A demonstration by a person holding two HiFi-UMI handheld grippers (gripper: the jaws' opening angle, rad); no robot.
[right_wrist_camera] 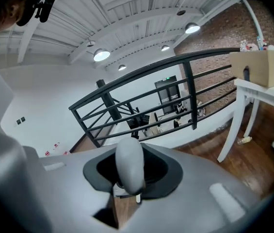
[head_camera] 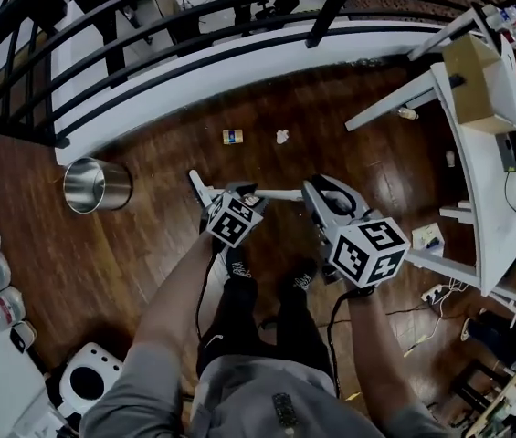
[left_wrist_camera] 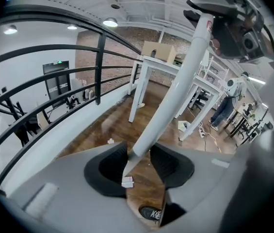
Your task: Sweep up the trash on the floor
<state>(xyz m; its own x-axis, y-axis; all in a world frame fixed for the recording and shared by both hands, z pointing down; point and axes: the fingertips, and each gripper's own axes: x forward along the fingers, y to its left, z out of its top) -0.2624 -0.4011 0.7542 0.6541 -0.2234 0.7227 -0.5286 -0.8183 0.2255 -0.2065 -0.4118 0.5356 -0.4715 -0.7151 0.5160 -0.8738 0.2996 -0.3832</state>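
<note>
The left gripper (left_wrist_camera: 141, 163) has its fingers spread wide. A white pole (left_wrist_camera: 175, 91) slants up between them, unclamped. The right gripper (right_wrist_camera: 132, 171) has its fingers narrowed onto the pole's rounded top end. A crumpled white scrap (head_camera: 282, 136) and a small card (head_camera: 232, 136) lie on the floor (head_camera: 148, 272) – well ahead of both pairs of fingers, apart from each other.

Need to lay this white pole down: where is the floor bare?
Bare dark wooden floor lies between the round steel bin and the person's black shoes, and between that bin and the small brown card. Crowded at right: white table legs, white power strip, thin cables.
</note>
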